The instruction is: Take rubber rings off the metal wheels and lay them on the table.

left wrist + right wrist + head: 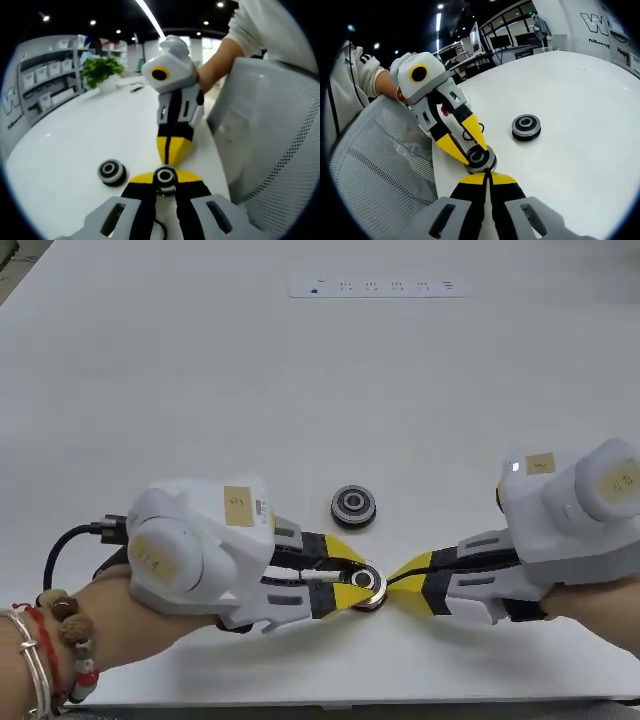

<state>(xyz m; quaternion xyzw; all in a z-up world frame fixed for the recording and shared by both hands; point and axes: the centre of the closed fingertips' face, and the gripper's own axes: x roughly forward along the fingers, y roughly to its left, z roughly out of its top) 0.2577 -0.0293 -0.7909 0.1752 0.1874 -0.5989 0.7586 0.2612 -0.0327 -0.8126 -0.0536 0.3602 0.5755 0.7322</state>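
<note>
While a white power strip (380, 286) lies well apart at the far edge of the desk (200, 370) and a mesh chair back (380, 165) stands at its near side, a second metal wheel (353, 506) lies flat near the tools, axle pointing up, with its black rubber ring (526, 135) on. Close to the near desk edge, the left tool (352, 582) clamps the metal wheel (370, 585), hub face up. The right tool (395, 577) meets it from the opposite side, jaws pressed together at its rim.
</note>
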